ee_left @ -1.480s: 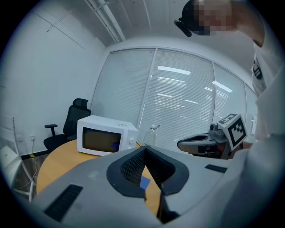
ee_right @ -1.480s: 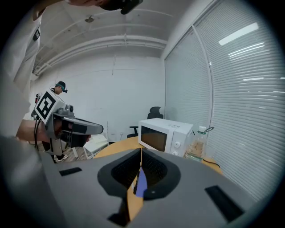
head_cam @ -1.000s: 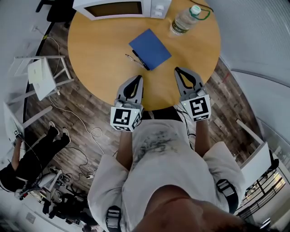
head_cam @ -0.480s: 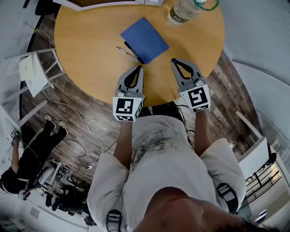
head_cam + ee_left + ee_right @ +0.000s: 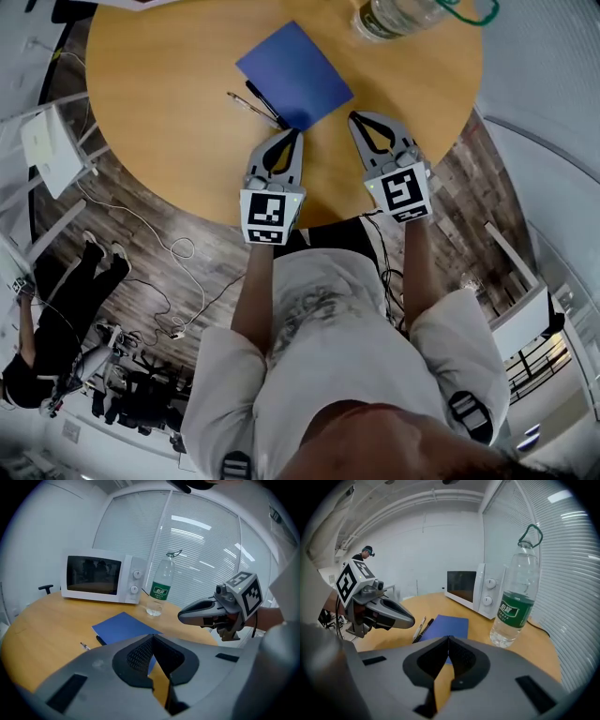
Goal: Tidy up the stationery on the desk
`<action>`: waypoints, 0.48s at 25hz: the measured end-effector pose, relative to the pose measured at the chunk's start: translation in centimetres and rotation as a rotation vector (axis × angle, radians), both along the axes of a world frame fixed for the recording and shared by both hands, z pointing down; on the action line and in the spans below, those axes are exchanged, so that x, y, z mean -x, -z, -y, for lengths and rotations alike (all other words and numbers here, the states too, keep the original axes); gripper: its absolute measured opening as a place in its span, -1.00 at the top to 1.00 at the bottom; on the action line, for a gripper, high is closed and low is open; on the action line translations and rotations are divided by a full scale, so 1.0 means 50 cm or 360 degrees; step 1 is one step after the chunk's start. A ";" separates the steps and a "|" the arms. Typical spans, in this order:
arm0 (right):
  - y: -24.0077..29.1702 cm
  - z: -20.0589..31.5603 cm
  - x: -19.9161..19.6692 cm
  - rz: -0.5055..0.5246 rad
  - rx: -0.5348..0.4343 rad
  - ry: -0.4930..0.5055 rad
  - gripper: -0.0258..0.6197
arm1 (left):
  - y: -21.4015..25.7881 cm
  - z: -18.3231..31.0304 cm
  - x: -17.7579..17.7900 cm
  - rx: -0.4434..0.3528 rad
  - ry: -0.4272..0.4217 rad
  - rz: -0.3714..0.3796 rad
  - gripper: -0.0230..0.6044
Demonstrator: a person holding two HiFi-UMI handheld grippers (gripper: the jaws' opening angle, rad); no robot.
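A blue notebook lies on the round wooden table, with a black pen and a lighter pen along its left edge. My left gripper hovers just short of the notebook's near corner, shut and empty. My right gripper hangs beside it to the right, also shut with nothing held. In the left gripper view the notebook and black pen lie ahead of the closed jaws. In the right gripper view the notebook and pens lie beyond its jaws.
A water bottle stands at the table's far right, and a white microwave sits at the far edge. Around the table there is wooden floor with cables and a white chair. A person is at the lower left.
Both grippers have come down and forward together towards the notebook's near corner. Their jaws stayed shut. The notebook and pens have not moved on the table.
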State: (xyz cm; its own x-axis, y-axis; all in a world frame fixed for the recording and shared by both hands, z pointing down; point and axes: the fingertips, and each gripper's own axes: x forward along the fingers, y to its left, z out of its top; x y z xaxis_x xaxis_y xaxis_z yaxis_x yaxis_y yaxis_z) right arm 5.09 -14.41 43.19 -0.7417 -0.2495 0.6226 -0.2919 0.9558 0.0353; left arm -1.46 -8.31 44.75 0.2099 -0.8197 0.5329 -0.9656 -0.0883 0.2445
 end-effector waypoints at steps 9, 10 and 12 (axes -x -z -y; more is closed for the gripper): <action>-0.096 0.024 0.025 -0.0161 -0.0018 0.0109 0.73 | -0.084 0.023 -0.014 0.0191 -0.0009 0.0019 0.90; -0.105 0.026 0.025 -0.0177 -0.0017 0.0122 0.73 | -0.091 0.024 -0.016 0.0212 -0.0014 0.0022 0.90; -0.126 0.028 0.025 -0.0215 -0.0016 0.0151 0.73 | -0.106 0.024 -0.018 0.0255 -0.0020 0.0026 0.90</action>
